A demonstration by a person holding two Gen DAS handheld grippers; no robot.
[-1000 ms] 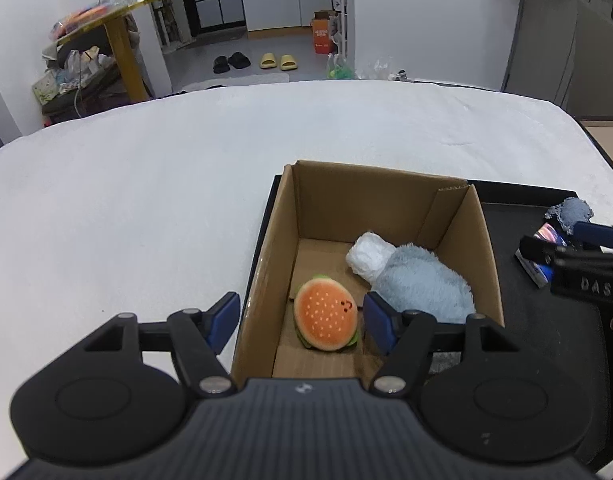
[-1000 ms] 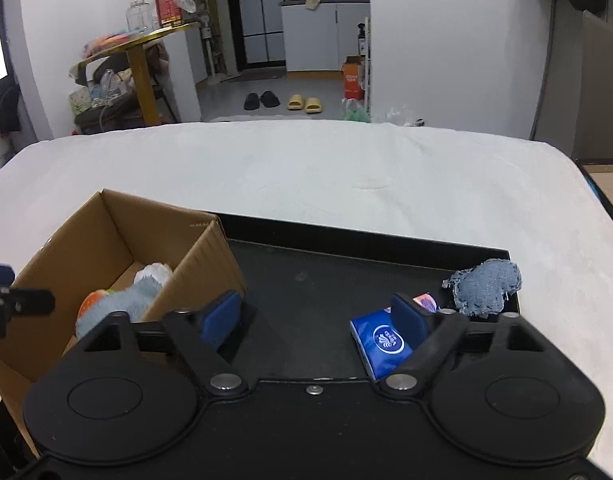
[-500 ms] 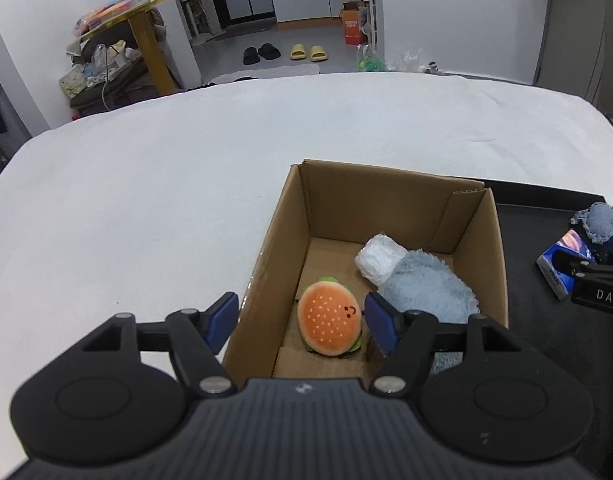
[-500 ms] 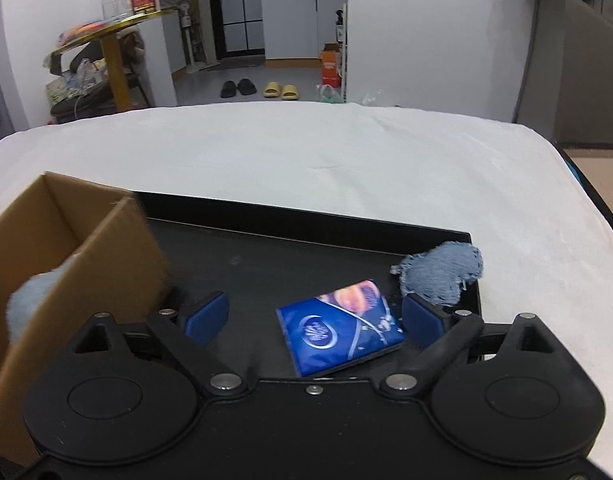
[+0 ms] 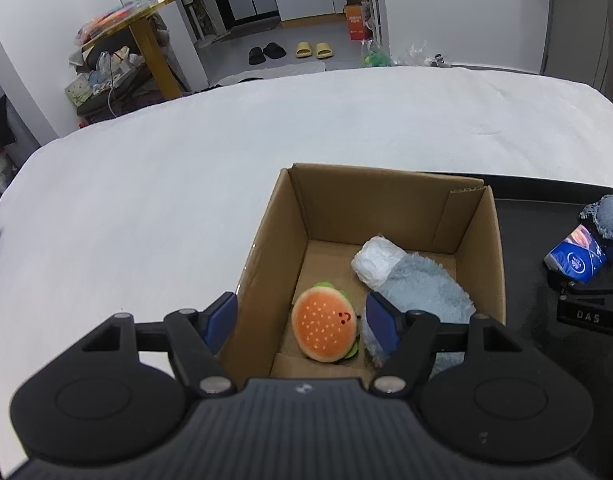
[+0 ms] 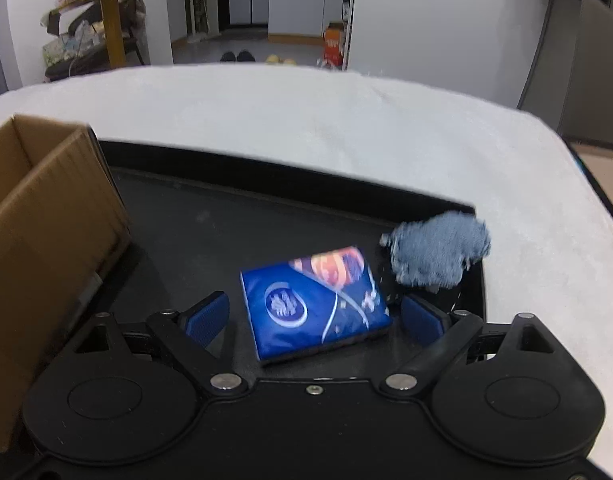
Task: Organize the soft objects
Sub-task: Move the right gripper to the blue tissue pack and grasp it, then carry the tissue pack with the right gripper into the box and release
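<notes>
A cardboard box (image 5: 478, 216) holds a burger plush (image 5: 325, 327), a white wrapped bundle (image 5: 372, 259) and a grey-blue fluffy cloth (image 5: 424, 292). My left gripper (image 5: 300, 322) is open and empty above the box's near left wall. In the right wrist view a blue tissue pack (image 6: 312, 304) lies on the black tray (image 6: 226, 236), with a blue-grey plush (image 6: 438, 254) beside it at the tray's far right corner. My right gripper (image 6: 314, 318) is open, its fingers on either side of the tissue pack. The pack (image 5: 576, 254) and plush (image 5: 604, 216) also show in the left wrist view.
The box (image 6: 46, 216) stands at the left end of the tray. Both rest on a white cloth-covered table (image 5: 146, 200). Beyond the table are a yellow side table (image 5: 146, 36), shoes on the floor and white cabinets.
My right gripper has moved right and forward, so the tissue pack now lies between its open fingers. My left gripper has risen slightly over the box.
</notes>
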